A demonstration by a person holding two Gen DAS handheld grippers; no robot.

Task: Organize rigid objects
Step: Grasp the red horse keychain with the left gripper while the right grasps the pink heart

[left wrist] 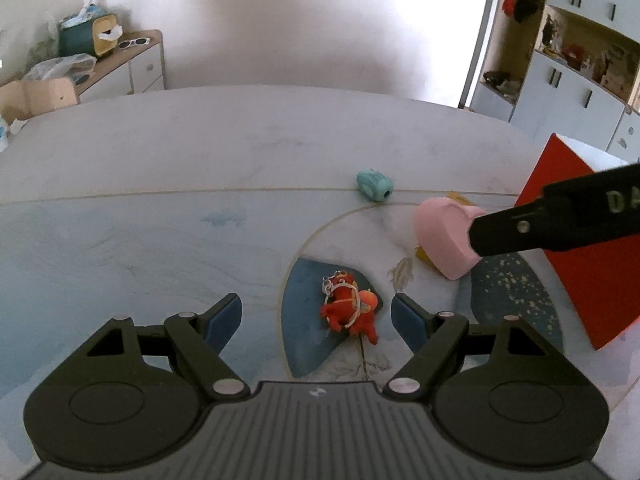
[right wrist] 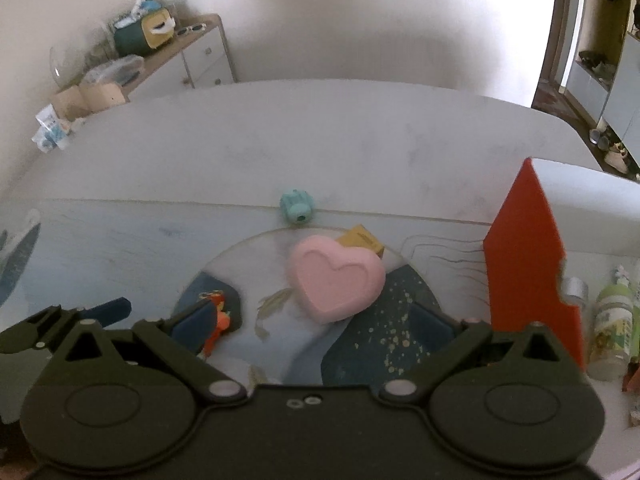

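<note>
- Your left gripper (left wrist: pixel 316 316) sits at the bottom of the left wrist view, jaws spread wide with nothing between them, hovering over the mat (left wrist: pixel 140 248).
- Right between those blue pads (left wrist: pixel 224 320), a bit further out, lies the red toy figure (left wrist: pixel 350 308) with a little keyring on it, on the dark blue patch of the mat.
- Your right gripper (right wrist: pixel 316 324) is spread open too, not pinching anything; in the left view one of its black fingers pokes in from the right edge, in front of the pink heart box (right wrist: pixel 338 278).
- That pink heart box rests mid-frame in the right wrist view, tilted, leaning against a yellow block (right wrist: pixel 362 240) behind it.
- Further up, on the mat's edge line, you've got the teal toy (right wrist: pixel 296 208), well apart from the heart.
- Over on the right stands the red box (right wrist: pixel 524 264), upright, with a green bottle (right wrist: pixel 612 320) just beside it.
</note>
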